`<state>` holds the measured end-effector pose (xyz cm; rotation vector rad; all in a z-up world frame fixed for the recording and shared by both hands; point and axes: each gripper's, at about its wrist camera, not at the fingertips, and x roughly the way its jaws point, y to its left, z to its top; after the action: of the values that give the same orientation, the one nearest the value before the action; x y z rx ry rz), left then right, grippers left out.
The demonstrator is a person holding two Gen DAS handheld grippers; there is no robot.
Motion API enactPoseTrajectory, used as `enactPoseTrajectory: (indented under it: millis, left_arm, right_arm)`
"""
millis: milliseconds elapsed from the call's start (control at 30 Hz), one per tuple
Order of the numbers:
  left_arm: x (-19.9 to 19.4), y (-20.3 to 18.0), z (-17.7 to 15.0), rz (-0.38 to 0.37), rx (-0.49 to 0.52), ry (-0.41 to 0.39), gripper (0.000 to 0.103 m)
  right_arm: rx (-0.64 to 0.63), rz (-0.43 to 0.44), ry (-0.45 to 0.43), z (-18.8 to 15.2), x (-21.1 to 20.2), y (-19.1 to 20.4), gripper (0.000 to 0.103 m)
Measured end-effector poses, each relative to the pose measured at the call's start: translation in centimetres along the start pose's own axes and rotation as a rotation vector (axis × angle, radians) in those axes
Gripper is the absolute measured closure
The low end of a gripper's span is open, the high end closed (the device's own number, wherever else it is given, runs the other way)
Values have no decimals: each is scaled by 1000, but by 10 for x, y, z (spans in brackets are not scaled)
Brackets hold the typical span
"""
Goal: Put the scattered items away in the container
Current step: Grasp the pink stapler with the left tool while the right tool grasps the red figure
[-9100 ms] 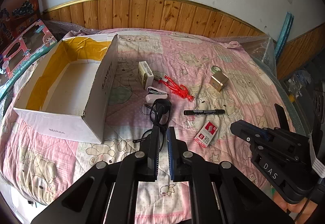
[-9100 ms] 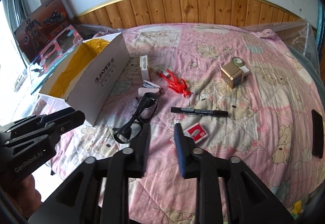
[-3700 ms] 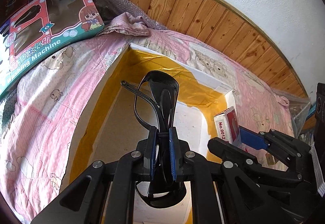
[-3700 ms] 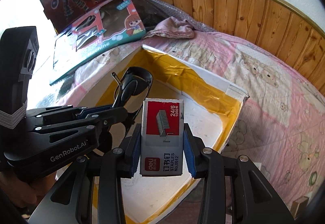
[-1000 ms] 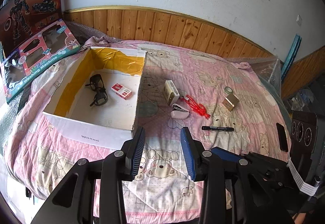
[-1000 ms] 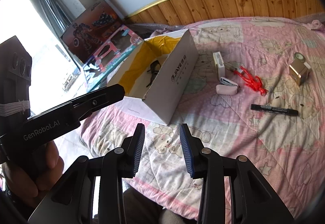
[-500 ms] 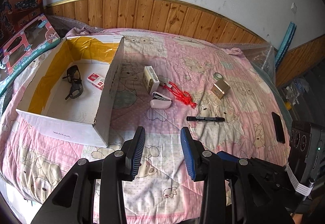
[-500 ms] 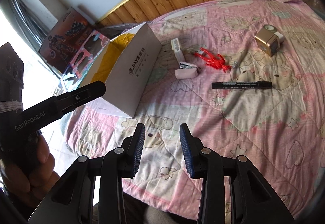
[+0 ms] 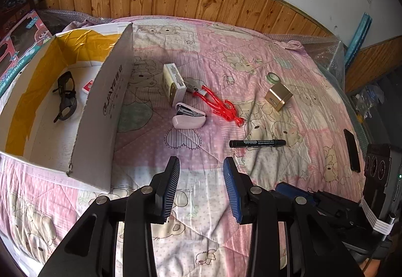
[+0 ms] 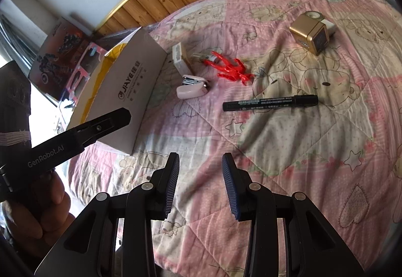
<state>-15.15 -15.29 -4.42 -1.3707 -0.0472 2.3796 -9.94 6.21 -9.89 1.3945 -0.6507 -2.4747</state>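
Observation:
A white cardboard box [image 9: 100, 121] with yellow lining sits at the left of the bed; black glasses [image 9: 65, 98] and a red staples packet [image 9: 88, 87] lie inside it. On the quilt lie a pink stapler [image 9: 189, 118], a cream box [image 9: 173, 83], red pliers [image 9: 218, 106], a black marker [image 9: 257, 143] and a gold cube [image 9: 278, 99]. My left gripper [image 9: 201, 186] is open and empty, low over the quilt in front of the stapler. My right gripper [image 10: 200, 181] is open and empty, short of the marker [image 10: 270, 102] and the stapler [image 10: 192, 89].
A black phone [image 9: 351, 149] lies near the bed's right edge. Toy boxes [image 9: 17, 51] lean at the far left beside the wooden wall panel. A person's hand [image 10: 37, 216] holds the left gripper's handle. A green tape roll [image 9: 272, 77] sits behind the gold cube.
Both grippers have come down and forward toward the loose items on the quilt, still open. The glasses and staples packet stay in the box.

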Motion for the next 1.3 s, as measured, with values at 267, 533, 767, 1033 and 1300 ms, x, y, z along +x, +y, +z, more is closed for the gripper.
enactPoseTrajectory:
  millis: [267,533,767,1033,1300]
  left_arm:
    - [58,6,16,6,-29,66,65]
    - [81,28,18,2,-111,97,64]
    - [88,50,9,-3,-161,112,64]
    - [89,64,12,-40,-183,97,64]
    - [95,71,18,-58,-206,89,64]
  right_arm:
    - [-29,-60,38,28,23,-26,63]
    - [-325,-62,77,73,78,16,63]
    - [-566,-45,111,88,139,45,60]
    - [-470,34,174,103,177,41,66]
    - [-58,277,240,120,180,4,74]
